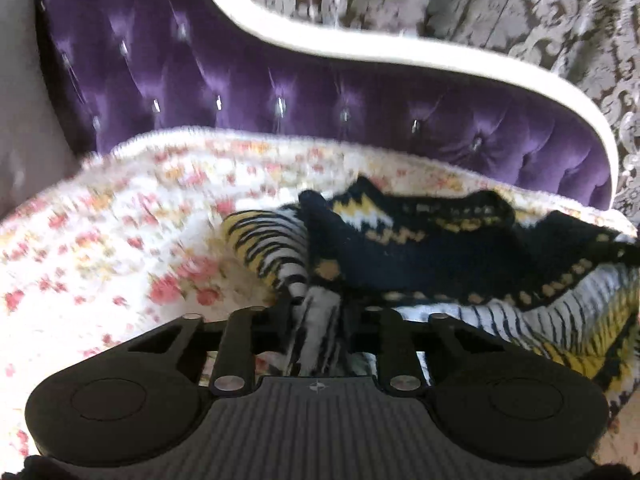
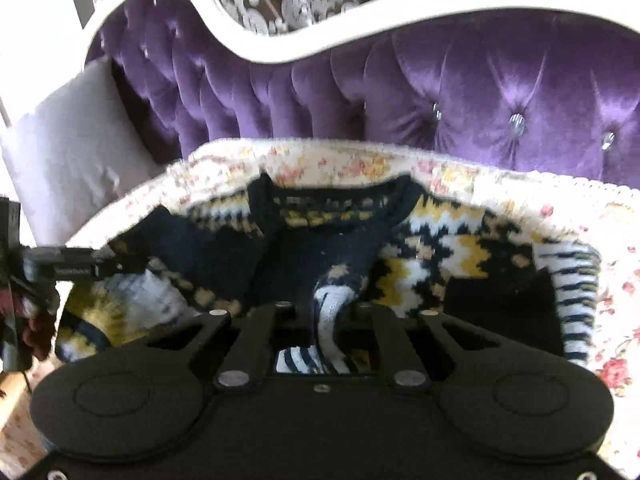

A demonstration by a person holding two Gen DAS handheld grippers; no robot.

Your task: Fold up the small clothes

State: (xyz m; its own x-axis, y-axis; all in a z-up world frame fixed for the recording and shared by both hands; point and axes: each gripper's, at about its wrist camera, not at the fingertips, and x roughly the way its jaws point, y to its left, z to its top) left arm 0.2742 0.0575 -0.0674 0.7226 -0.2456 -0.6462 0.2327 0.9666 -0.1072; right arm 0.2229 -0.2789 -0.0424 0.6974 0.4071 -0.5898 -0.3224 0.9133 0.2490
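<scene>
A small knitted sweater in navy, yellow and white lies on a floral blanket. My left gripper is shut on a bunched striped fold at the sweater's left edge, lifting it a little. In the right wrist view the sweater spreads with its neckline toward the sofa back. My right gripper is shut on a pinched white and navy fold near the sweater's lower middle. The left gripper shows at the left edge of that view, by the sweater's side. Both pairs of fingertips are buried in knit.
The floral blanket covers the seat of a purple tufted sofa with a white curved frame. A pale cushion leans at the sofa's left end. Patterned grey wallpaper lies behind.
</scene>
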